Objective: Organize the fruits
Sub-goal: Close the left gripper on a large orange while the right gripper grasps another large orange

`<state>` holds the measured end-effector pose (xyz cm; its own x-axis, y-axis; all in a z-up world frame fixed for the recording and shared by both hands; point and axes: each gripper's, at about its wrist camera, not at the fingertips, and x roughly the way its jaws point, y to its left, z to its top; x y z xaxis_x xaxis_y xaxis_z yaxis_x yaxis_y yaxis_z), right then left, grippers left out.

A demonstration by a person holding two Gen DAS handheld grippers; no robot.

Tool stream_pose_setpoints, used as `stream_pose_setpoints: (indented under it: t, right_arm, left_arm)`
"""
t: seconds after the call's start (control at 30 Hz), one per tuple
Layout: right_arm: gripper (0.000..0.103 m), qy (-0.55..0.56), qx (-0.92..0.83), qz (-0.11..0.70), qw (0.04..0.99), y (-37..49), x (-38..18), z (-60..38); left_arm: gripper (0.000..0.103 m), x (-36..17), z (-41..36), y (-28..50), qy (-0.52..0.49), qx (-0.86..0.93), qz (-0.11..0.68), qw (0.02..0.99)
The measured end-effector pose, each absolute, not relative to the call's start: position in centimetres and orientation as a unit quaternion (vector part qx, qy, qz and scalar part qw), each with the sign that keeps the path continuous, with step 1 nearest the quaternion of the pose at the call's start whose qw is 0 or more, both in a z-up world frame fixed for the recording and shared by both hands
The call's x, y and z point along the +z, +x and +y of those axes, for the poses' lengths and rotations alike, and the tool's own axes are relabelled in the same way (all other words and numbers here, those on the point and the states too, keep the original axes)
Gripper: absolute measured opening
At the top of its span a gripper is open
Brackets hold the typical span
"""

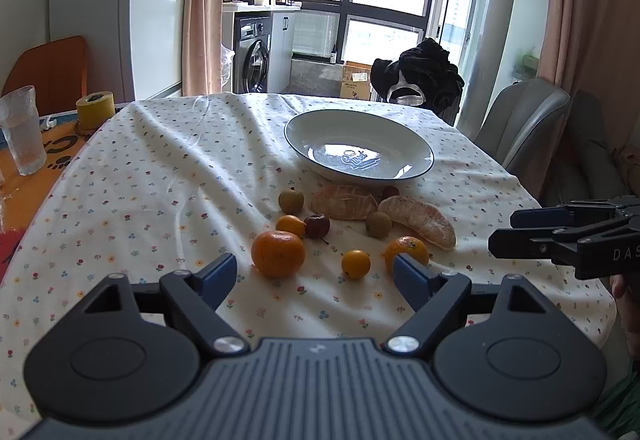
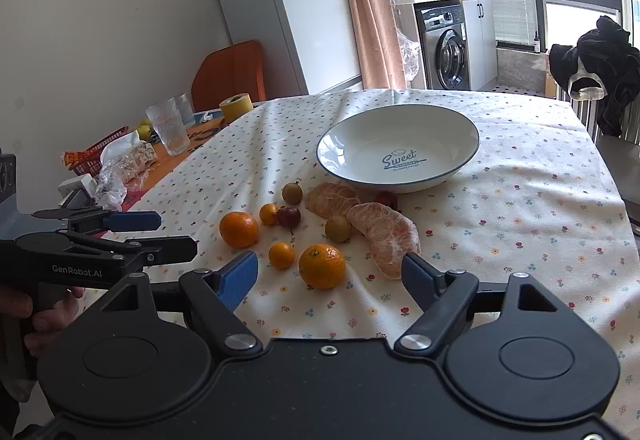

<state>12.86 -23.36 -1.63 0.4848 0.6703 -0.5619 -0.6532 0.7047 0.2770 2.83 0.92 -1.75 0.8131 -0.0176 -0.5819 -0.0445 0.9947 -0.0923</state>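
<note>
With both grippers spread and empty, we lower the left gripper (image 1: 314, 272) until its fingers straddle the mandarin (image 1: 277, 253) just ahead, the right gripper (image 2: 330, 274) likewise around its mandarin (image 2: 322, 266), squeezing gently before lifting toward the bowl (image 2: 460, 124) beyond.

Each gripper (image 1: 314, 274) (image 2: 330, 274) is matte black, with blue pads at its fingertips, silver pivot screws and round housings behind them, a ribbed grey plate rearmost, and white "GenRobot.AI" lettering along the side.
</note>
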Motion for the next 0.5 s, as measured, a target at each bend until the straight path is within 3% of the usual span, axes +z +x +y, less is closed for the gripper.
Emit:
stream_pose_setpoints:
  t: [0.27, 0.5]
  right_arm:
    - [0.058, 0.009, 0.393, 0.349, 0.851, 14.1, -2.8, -21.8]
    - [0.052, 0.0, 0.397, 0.36, 0.844, 14.8, -3.8, -20.6]
  left_arm:
    - [0.066, -2.9, 1.5, 4.3, -0.06, 0.015, 0.314, 0.947]
    - [0.061, -3.8, 2.1, 5.8, -0.063, 0.027, 0.321, 0.945]
